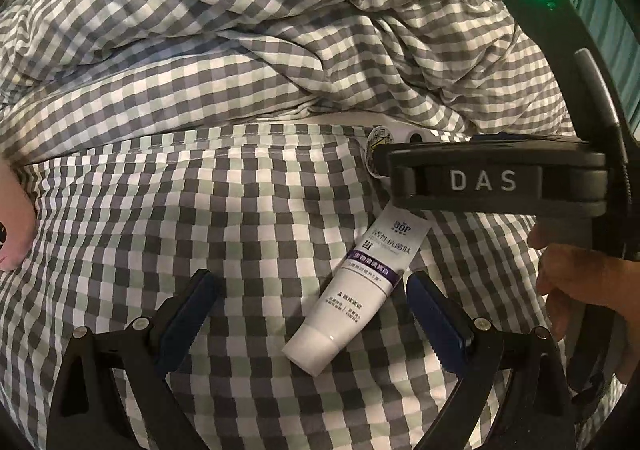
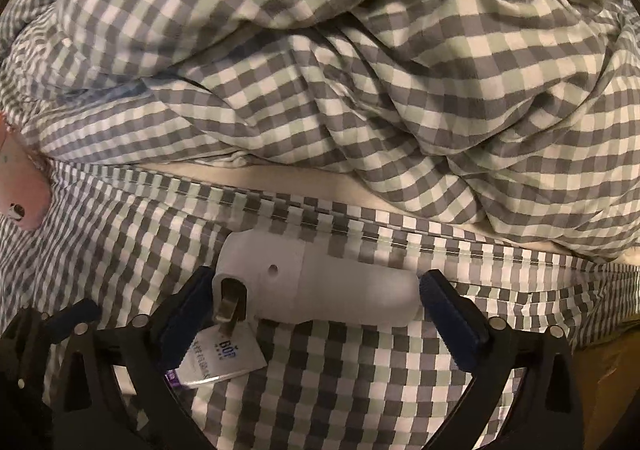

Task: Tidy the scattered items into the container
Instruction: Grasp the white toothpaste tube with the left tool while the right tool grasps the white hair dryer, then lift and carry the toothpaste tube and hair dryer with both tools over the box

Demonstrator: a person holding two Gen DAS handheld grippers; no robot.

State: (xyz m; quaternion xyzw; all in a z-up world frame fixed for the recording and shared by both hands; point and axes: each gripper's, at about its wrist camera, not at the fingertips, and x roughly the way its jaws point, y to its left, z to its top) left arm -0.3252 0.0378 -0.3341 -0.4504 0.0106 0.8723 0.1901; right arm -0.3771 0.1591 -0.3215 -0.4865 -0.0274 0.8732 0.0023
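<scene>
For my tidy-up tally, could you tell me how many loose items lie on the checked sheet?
2: a white BOP tube between the left gripper's fingers, a white plug-in device between the right's. Others may be hidden.

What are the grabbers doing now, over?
Left gripper open around white tube. Right gripper open around white device. Container unseen, over.

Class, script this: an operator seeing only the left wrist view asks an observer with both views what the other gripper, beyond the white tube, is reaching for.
Operator: What is the right gripper over?
Observer: A white plastic device lying crosswise on the checked sheet.
Operator: Is it gripped?
Observer: No, the jaws stand open beside its two ends.
Operator: Anything sticking out?
Observer: A metal tab, at the end nearer the tube.
</scene>
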